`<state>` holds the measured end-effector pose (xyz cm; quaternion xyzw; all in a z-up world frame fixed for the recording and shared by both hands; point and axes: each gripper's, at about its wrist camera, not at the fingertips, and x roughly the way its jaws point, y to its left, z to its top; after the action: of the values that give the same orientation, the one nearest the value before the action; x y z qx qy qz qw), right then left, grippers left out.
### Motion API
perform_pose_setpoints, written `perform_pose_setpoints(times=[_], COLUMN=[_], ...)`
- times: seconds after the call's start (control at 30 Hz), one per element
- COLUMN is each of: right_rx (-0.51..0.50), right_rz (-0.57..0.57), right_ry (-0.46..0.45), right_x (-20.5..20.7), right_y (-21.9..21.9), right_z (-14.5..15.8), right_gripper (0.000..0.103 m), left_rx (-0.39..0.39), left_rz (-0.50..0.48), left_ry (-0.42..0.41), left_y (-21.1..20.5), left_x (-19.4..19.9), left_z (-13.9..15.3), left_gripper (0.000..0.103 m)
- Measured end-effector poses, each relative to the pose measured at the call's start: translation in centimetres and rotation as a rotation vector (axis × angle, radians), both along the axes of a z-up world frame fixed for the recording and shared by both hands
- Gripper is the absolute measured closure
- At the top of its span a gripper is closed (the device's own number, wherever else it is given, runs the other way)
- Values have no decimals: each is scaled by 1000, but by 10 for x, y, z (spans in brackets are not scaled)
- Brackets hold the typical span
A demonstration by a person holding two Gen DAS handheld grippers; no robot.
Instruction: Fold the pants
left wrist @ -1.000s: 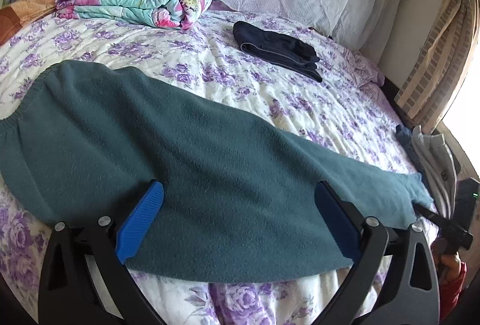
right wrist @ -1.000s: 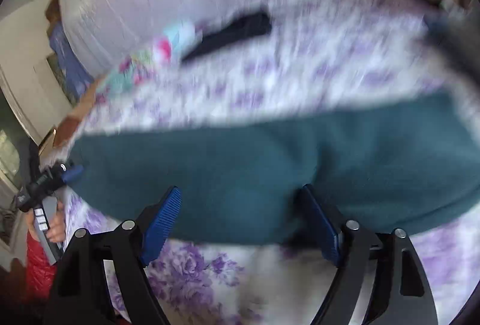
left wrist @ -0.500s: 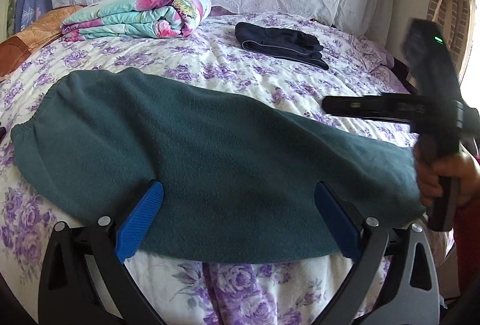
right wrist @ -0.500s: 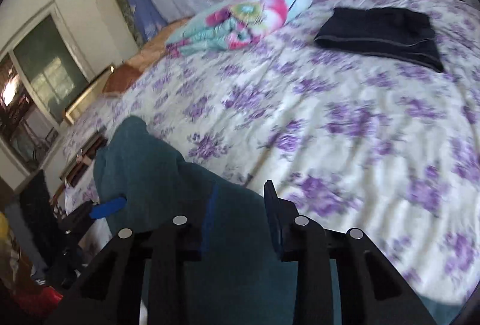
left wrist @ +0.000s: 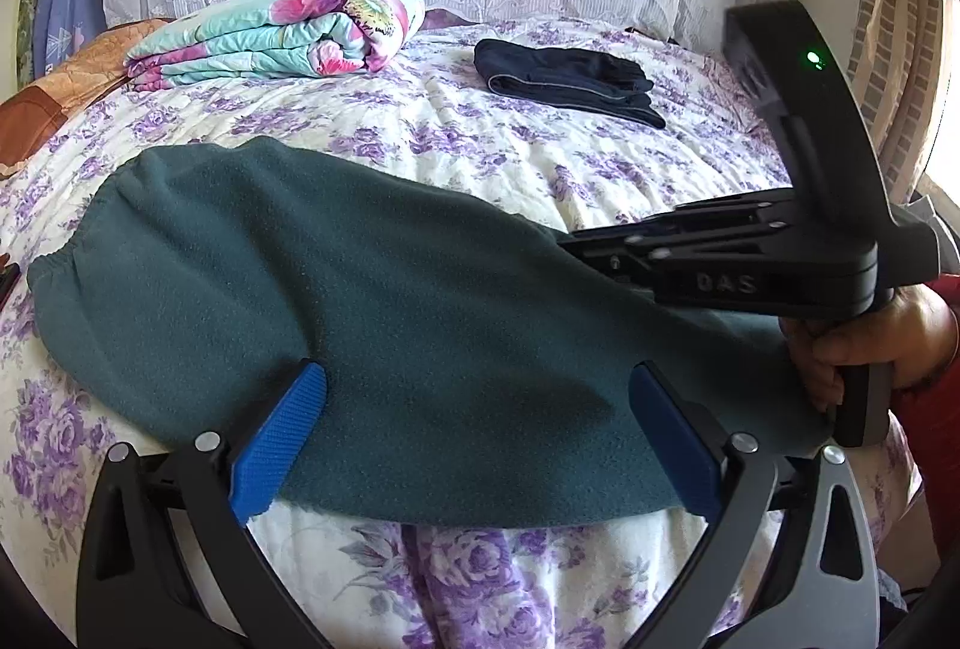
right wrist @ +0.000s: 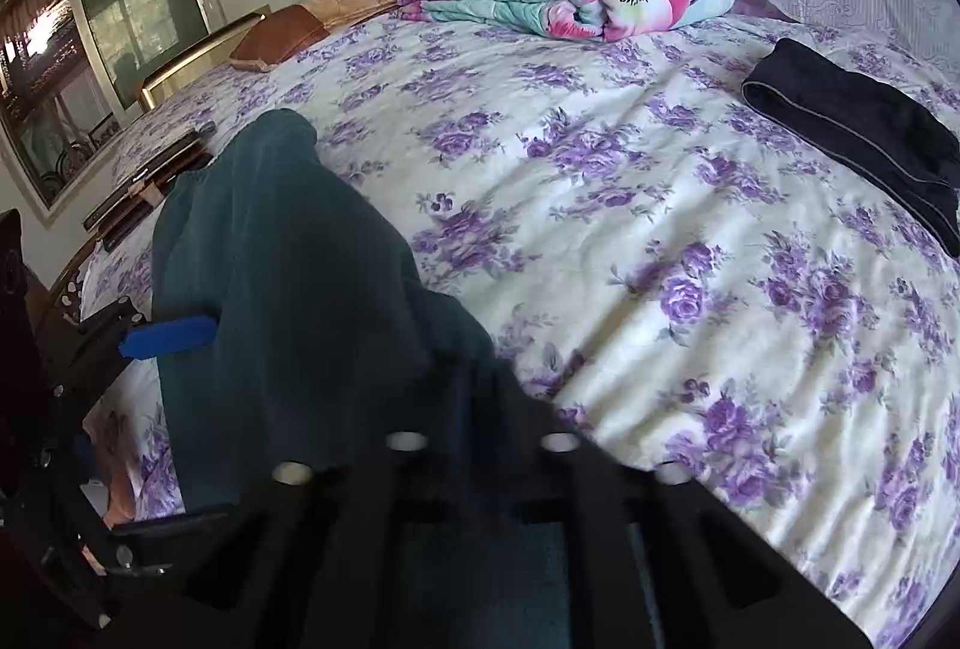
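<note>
Pants (left wrist: 372, 301) lie halved lengthwise on the bed (left wrist: 456, 139); right gripper (left wrist: 576, 248) has just pinched the leg end, left gripper (left wrist: 474, 439) spread; crosswise folds remain.

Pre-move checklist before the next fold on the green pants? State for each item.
1. Right gripper shut on the green pants: ok. Its jaws have just been closing, and the fabric rises into them in the right wrist view.
2. Left gripper open, pads astride the near edge of the pants: ok, nothing gripped.
3. Pants lying flat: not ok, the leg end is bunched and lifted at the right gripper.
4. Bedspread beyond the pants free for the fold: ok.
5. Folded dark garment and rolled floral blanket apart from the pants: ok.
6. Both pant layers caught in the right grip: cannot tell.
</note>
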<state>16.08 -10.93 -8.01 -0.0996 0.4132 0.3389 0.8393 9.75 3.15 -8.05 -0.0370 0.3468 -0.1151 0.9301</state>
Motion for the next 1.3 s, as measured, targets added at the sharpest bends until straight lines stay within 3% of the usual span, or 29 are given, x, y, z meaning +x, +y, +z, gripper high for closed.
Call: perform_pose_setpoints(times=[0.1,0.23,0.27,0.33,0.5,0.63,0.7,0.77,0.83,0.9,0.97,1.03,1.13,1.23,1.3], right_rx=[59,127,127,130,105,-23,51,105,124,111,70,33,119,170,164], right_rz=[-76,-197,-191,-196,-127,-121,-160,-204,-211,-228,-247,-253,-288,-309,-328], right_ry=[-8,96,103,59,-84,19,21,-42,-104,-119,-80,18,7,-62,-71], right_x=[11,42,41,29,-8,10,11,-1,-19,-32,-34,-24,-26,-51,-72], right_y=[-16,-39,-38,-38,-28,-12,-22,-35,-46,-58,-67,-72,-86,-101,-114], right_z=[4,-6,-6,4,27,-11,-3,16,32,33,17,-7,6,20,16], right_gripper=[99,97,94,73,72,72,75,70,48,38,38,35,35,26,18], left_rx=[17,53,64,66,-28,-40,-21,0,26,58,101,141,180,152,44], left_rz=[3,-5,-3,-1,-6,-5,-6,-2,16,83,149,193,238,288,279], left_ry=[3,13,16,17,17,22,25,35,45,25,-22,-51,-27,22,82], left_y=[-2,-8,-9,-9,4,5,3,1,1,8,19,31,50,74,91], left_x=[1,2,2,1,2,3,3,4,5,4,0,3,16,32,40], left_z=[0,-2,-2,-2,0,0,0,1,5,14,25,36,40,32,19], left_gripper=[5,5,5,5,5,5,5,5,5,5,5,5,5,5,5])
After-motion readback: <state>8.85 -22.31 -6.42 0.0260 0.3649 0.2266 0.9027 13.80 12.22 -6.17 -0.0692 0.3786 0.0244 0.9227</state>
